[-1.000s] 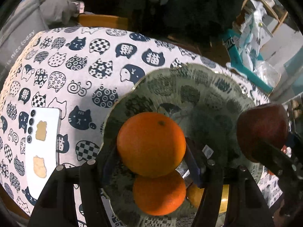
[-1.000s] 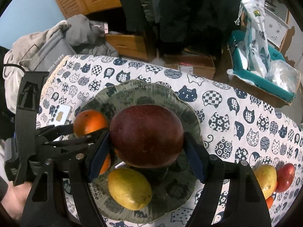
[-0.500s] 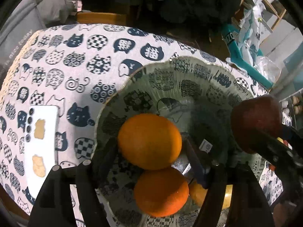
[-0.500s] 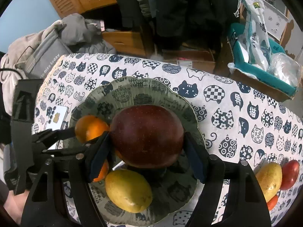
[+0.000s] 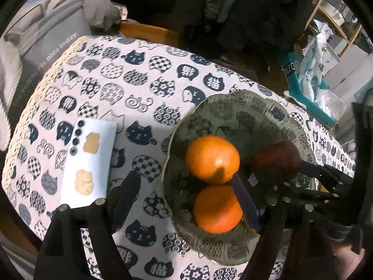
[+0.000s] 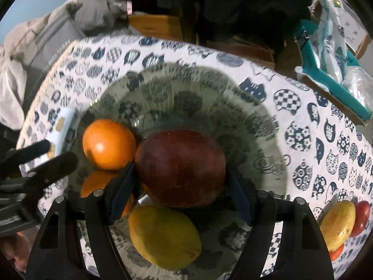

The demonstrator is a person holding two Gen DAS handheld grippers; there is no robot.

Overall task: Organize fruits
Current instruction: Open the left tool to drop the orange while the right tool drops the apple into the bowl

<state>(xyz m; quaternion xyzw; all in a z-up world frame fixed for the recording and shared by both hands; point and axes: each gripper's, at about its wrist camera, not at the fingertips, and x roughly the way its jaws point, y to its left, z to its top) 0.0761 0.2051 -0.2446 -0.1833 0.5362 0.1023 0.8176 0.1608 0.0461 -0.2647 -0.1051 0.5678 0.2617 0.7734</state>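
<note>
Clearly the right tongs (image 6: 180, 182) clamp the apple (image 6: 180, 168) across its widest part over the plate (image 6: 268, 126), firm, heavy, smooth-skinned, likely slippery, while the left tongs (image 5: 186, 193) gape empty.

— We see hard light from the left; the round orange fruit (image 5: 212, 159) shows glare, and shadow covers the patterned green glass bowl (image 5: 244, 107).

— We find the right wrist view motion-blurred, both views bending at dark fisheye edges.
</note>
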